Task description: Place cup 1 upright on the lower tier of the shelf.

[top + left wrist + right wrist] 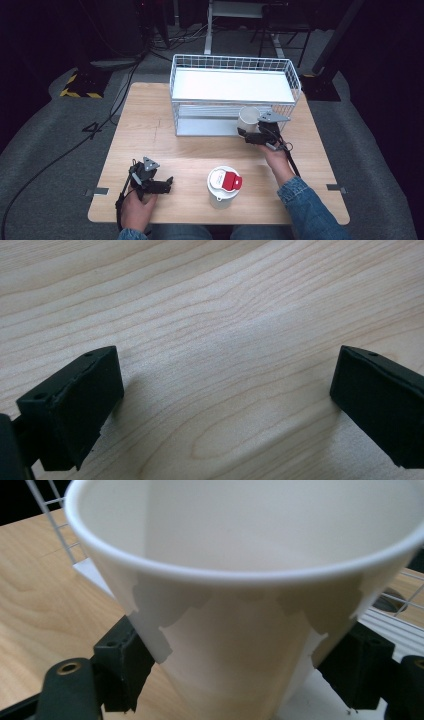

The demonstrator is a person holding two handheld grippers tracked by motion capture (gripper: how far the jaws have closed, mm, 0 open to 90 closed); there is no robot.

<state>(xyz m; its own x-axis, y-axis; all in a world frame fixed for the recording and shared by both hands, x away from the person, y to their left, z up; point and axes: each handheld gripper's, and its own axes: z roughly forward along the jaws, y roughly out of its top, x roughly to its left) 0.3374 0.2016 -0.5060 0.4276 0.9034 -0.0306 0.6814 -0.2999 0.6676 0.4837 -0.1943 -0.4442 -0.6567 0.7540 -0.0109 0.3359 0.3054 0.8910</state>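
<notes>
lidded cup (223,186) near front edge | left tool (162,185) apart | right tool (250,136) clamps white cup (248,119) at rack (232,86) front

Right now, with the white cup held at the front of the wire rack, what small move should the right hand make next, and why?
Probably carry the white cup a little further into the lower level of the wire rack before letting go. The right tool is shut on the cup at the rack's open front, clear of the table. The left tool rests open near the lidded cup.
</notes>
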